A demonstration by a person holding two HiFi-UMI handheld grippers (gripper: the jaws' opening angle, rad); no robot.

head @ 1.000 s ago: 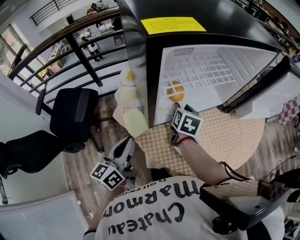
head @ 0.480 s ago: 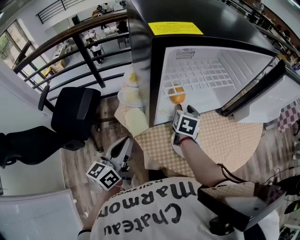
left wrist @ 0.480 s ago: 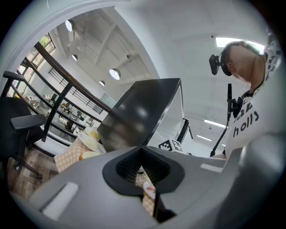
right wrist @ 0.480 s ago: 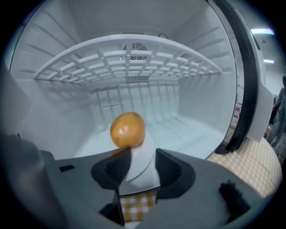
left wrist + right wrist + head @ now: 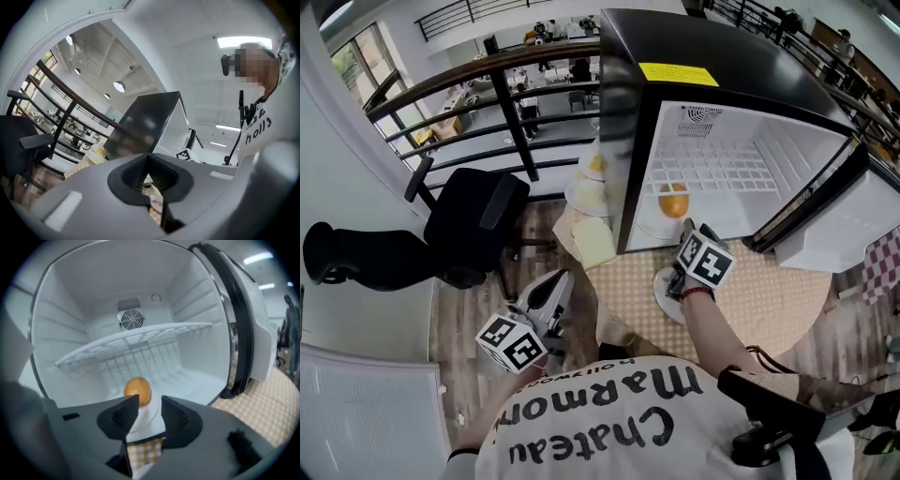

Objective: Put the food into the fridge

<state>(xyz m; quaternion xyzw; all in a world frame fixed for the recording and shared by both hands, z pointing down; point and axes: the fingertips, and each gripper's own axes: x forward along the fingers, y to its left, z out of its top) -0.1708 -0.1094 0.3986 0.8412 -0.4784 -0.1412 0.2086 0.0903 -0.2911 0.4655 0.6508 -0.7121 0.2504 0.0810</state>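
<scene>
The round orange piece of food is found on a small white plate on the floor of the black, white-lined mini fridge, near its front edge and below the white wire shelf. The fridge door stands open to the right.

The right gripper is held just outside the opening, pointed inward. Its jaws are set a narrow way apart and nothing is gripped; the near rim of the plate is seen through the gap, and contact with it cannot be confirmed. In the head view the right gripper is placed above the yellow-checked surface, over a second white plate whose contents cannot be made out.

The left gripper is held low and well apart from the fridge, beside the surface. In the left gripper view its jaws are closed together with nothing between them.

Beside the fridge's left wall, two white plates of yellowish food and a pale yellow square item are noted on the surface.

It is judged that the first item has been delivered and that the step in hand is the release. The next move is judged to call for the right gripper to be drawn clear without the plate being dragged, after which another plate is to be gripped by its rim and carried level into the fridge.
</scene>
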